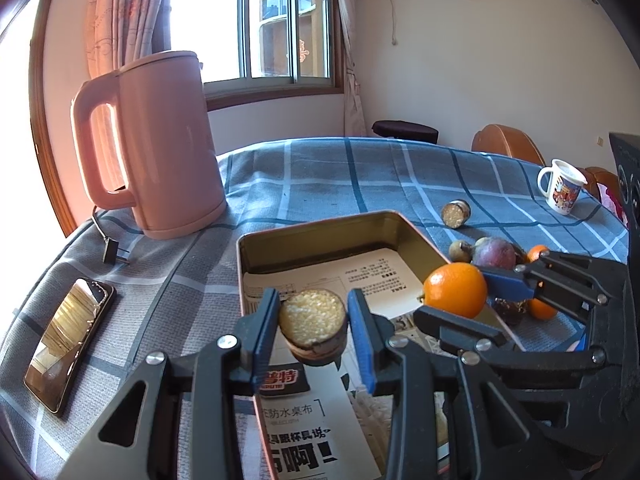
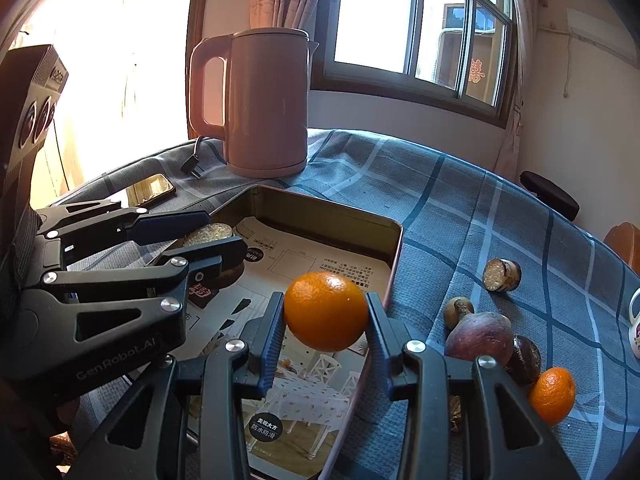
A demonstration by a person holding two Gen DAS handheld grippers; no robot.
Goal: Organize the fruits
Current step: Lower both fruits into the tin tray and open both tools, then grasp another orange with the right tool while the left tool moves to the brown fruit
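Note:
My left gripper (image 1: 313, 320) is shut on a brown cut fruit piece (image 1: 313, 322) with a yellow grainy face, held over the metal tin tray (image 1: 320, 226). My right gripper (image 2: 326, 314) is shut on an orange (image 2: 326, 311) above the tray's right side (image 2: 394, 264); the orange also shows in the left wrist view (image 1: 456, 289). On the cloth right of the tray lie a purple fruit (image 2: 480, 336), a small brown fruit (image 2: 458, 312), a dark fruit (image 2: 526, 358), a second orange (image 2: 552, 396) and another cut piece (image 2: 502, 275).
A pink kettle (image 1: 168, 144) stands behind the tray with its plug (image 1: 110, 250) on the cloth. A phone (image 1: 70, 340) lies at the left. A printed mug (image 1: 562, 192) stands far right. Printed paper (image 1: 376, 276) lines the tray. Chairs stand beyond the table.

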